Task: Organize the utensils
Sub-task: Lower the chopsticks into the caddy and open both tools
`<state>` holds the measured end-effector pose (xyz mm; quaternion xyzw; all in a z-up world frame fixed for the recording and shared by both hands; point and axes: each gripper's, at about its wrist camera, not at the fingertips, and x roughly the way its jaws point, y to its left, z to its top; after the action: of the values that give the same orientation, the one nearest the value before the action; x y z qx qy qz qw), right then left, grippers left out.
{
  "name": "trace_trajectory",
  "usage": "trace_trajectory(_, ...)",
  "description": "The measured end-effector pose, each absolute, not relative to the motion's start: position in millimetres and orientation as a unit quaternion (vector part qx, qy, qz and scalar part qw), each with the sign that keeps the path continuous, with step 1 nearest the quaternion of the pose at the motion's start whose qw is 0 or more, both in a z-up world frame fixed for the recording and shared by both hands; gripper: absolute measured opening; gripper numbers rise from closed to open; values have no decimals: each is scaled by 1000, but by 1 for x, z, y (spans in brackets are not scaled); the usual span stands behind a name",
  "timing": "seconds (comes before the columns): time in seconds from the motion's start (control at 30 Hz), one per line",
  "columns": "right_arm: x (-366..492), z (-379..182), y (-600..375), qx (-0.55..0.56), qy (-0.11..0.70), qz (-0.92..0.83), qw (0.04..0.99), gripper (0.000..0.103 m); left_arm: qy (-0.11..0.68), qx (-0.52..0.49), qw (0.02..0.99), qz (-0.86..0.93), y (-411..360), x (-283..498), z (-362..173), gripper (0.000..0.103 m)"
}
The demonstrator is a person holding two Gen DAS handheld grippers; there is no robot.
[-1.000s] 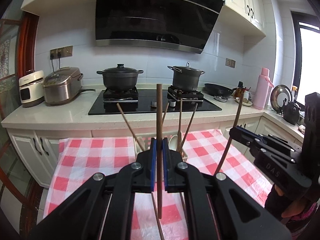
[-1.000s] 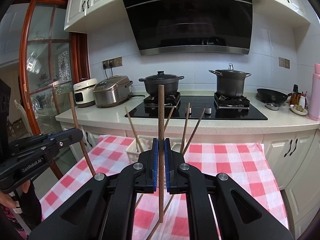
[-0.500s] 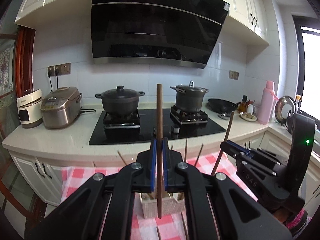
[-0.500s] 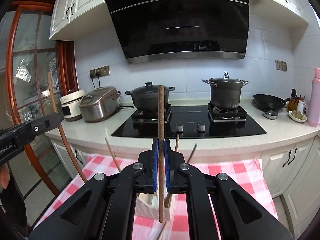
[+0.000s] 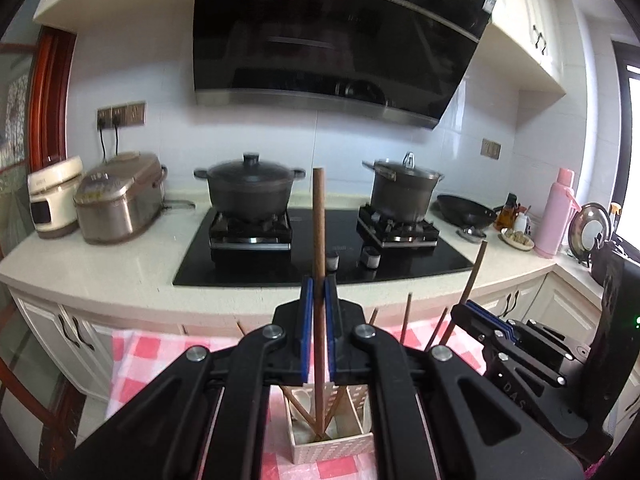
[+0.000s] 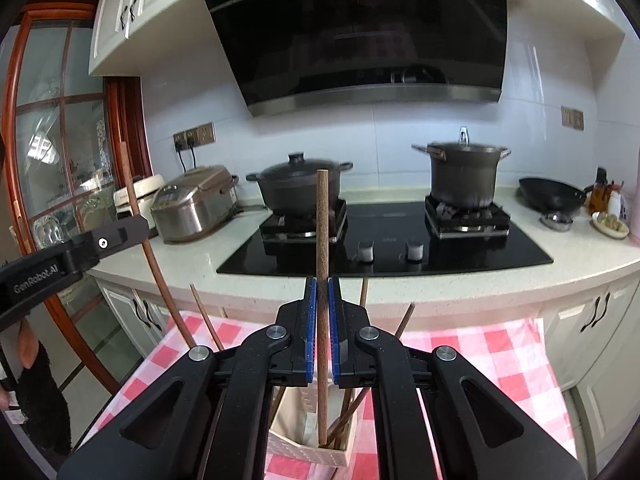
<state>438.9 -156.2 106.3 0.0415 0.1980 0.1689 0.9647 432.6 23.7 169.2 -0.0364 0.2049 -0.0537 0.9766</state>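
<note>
Wooden chopstick (image 5: 319, 240) clamped upright in each shut tool (image 5: 319, 294).

Two wrist views facing the stove (image 5: 320, 248), sharing the holder (image 6: 308, 452) below.

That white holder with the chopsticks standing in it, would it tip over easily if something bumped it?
Probably fairly easily. The white holder looks thin-walled, perforated and light, and the chopsticks inside lean well above its rim, which would lever it. It also stands on a checked cloth, so it might slide instead.
</note>
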Motion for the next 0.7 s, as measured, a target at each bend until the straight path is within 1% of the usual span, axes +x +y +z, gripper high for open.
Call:
trace_trajectory(0.27,453,80,-147,15,250,162,954,6,273,-28,959,-71,28,451,126,6)
trace_trajectory(0.4,463,62,-146,23,270,160,949,7,294,-30,953,-68,30,454,103,6)
trace_trajectory(0.47,464,57,-149,34,268,163,949,8,300,-32,951,-66,32,454,93,6)
trace_trajectory(0.5,464,55,-150,38,270,168,947,12,304,-36,950,-66,35,454,88,6)
trace_trajectory(0.53,465,55,-151,39,271,168,947,13,305,-40,949,-65,37,454,85,7)
trace_trajectory(0.57,464,54,-151,39,271,168,947,16,306,-42,949,-64,39,453,81,7)
trace_trajectory(0.6,463,54,-152,39,269,169,947,25,307,-41,949,-62,40,452,79,9)
trace_trajectory(0.63,461,54,-153,40,267,172,947,32,306,-40,949,-61,41,450,77,14)
trace_trajectory(0.67,458,56,-154,43,264,175,948,47,305,-41,950,-58,43,448,75,27)
trace_trajectory(0.7,455,57,-156,46,259,176,949,49,302,-44,951,-54,45,446,74,35)
